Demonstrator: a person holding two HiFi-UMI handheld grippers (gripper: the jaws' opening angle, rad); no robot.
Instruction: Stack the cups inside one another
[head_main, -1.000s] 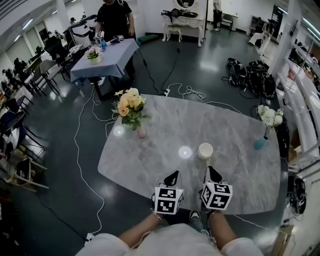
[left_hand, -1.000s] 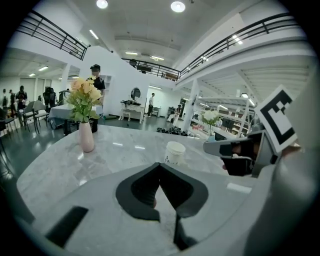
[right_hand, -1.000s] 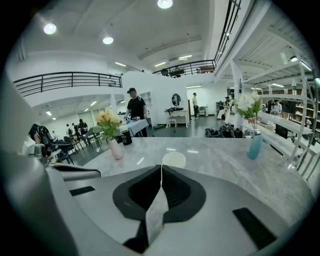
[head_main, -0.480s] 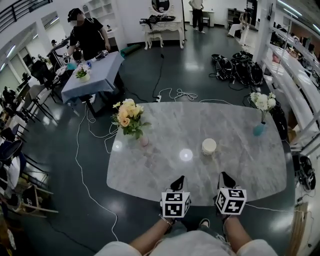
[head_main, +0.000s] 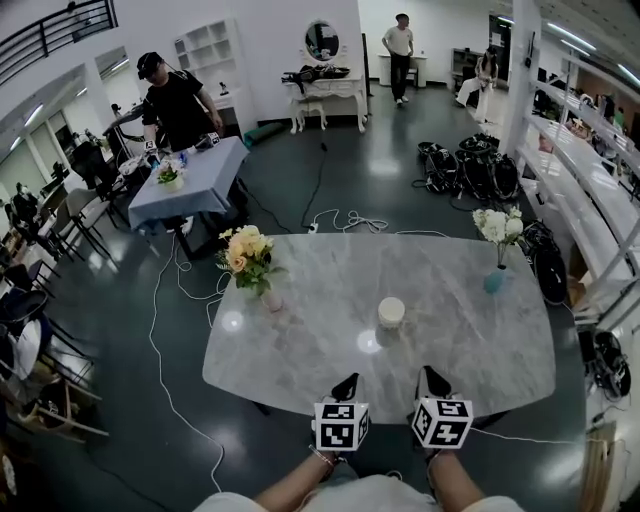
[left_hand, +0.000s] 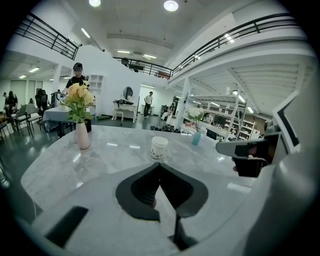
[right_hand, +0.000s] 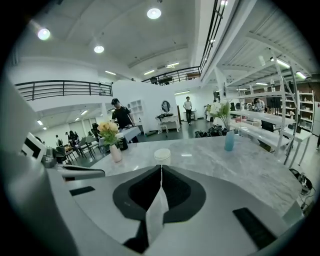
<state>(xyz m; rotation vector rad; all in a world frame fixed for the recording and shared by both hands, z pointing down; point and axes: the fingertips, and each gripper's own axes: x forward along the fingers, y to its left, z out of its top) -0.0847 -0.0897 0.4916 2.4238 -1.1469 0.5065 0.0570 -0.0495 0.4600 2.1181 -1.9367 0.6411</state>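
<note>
Both grippers have drawn back since the earlier frame, from over the tabletop (head_main: 470, 350) close to the cup (head_main: 391, 312) to its near edge. Left gripper (head_main: 345, 384): jaws together, nothing between them. Right gripper (head_main: 431, 378): jaws together, likewise empty. The white cup stands upright near the middle of the grey marble tabletop, ahead of both grippers and well apart from them. A vase of yellow flowers (head_main: 248, 265) stands at far left, a blue vase (head_main: 494, 281) at far right.

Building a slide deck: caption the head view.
Left gripper and right gripper, both shut and empty, at the table edge, facing a white cup.
</note>
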